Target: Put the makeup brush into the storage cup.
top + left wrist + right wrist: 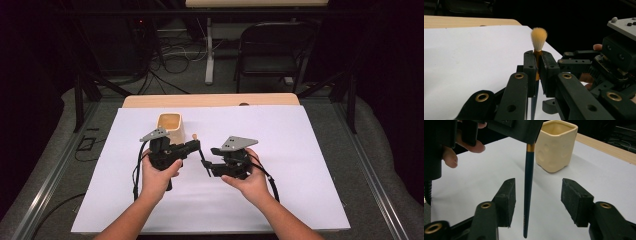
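Gripping a makeup brush (539,40) by its gold ferrule, the left gripper (537,67) holds it mid-frame, bristles up. Right gripper (537,195) spread wide around the dark handle, untouched. Cream cup (555,145) upper right; no legible writing.

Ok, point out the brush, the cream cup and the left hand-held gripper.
brush (528,192), right gripper view, dark handle.
cream cup (555,147), right gripper view, dimpled front wall.
left hand-held gripper (537,71), left gripper view, between its fingertips.
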Demonstrator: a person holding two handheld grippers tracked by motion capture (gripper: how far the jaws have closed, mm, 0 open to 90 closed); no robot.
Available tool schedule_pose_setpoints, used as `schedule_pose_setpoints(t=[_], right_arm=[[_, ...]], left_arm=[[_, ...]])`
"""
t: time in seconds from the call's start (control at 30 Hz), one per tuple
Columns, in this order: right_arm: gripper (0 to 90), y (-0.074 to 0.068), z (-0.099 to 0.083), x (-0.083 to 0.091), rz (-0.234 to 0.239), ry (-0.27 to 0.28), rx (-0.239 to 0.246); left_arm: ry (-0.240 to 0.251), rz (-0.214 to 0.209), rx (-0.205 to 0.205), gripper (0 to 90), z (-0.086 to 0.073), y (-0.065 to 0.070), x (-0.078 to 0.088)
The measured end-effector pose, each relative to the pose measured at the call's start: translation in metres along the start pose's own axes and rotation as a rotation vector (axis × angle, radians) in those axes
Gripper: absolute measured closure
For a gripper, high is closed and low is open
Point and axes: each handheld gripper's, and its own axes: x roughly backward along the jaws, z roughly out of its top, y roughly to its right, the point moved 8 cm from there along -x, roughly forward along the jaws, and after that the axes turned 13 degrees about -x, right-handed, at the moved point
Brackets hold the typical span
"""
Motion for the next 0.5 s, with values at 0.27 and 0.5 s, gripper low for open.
schedule_pose_setpoints(t=[0.27, 0.5], right_arm=[[40.6, 0.0022, 0.0015, -0.0007, -0.013, 0.011, 0.004], [38.3, 0.0029, 0.0023, -0.0018, -0.023, 0.002, 0.005]], left_arm=[[-0.004, 0.007, -0.017, 83.8, 0.0013, -0.0007, 0.0022], [-0.005, 0.015, -0.026, 83.8, 0.0016, -0.0027, 0.0043]])
